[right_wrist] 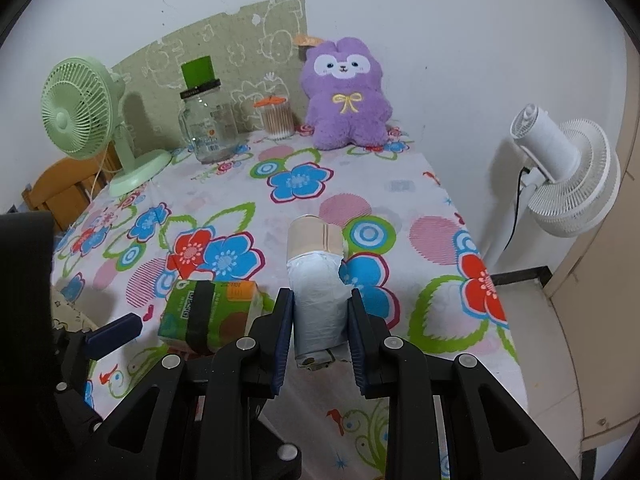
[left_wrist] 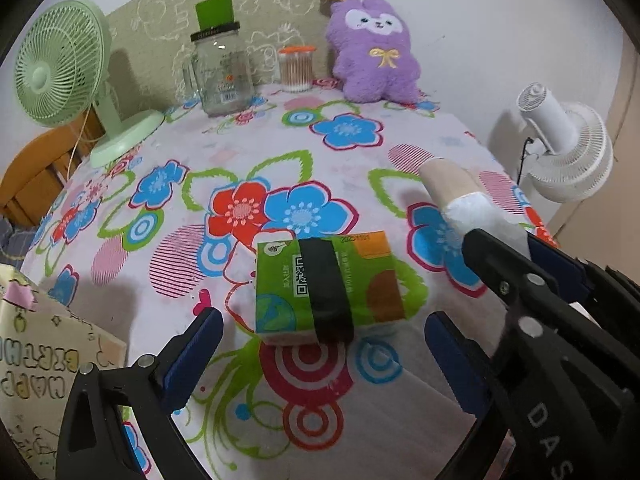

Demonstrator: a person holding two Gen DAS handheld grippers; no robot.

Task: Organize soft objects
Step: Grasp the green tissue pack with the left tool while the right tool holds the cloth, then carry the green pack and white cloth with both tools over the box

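A green tissue pack [left_wrist: 326, 286] with a black band lies on the floral tablecloth [left_wrist: 248, 152]. My left gripper [left_wrist: 324, 340] is open, its blue pads on either side of the pack's near end, apart from it. My right gripper [right_wrist: 320, 320] is shut on a roll [right_wrist: 318, 280] of grey-white material on a cardboard core and holds it above the cloth; the roll also shows in the left wrist view [left_wrist: 464, 192]. The tissue pack also shows in the right wrist view [right_wrist: 208, 314], left of the roll. A purple plush toy [left_wrist: 374, 52] sits at the table's back.
A green desk fan [left_wrist: 64, 68], a glass jar [left_wrist: 222, 72] with a green lid and a cotton swab tub [left_wrist: 296, 68] stand at the back. A white fan [left_wrist: 568, 140] stands right of the table. A patterned box [left_wrist: 44, 360] is at the near left. A wooden chair [left_wrist: 28, 176] stands left.
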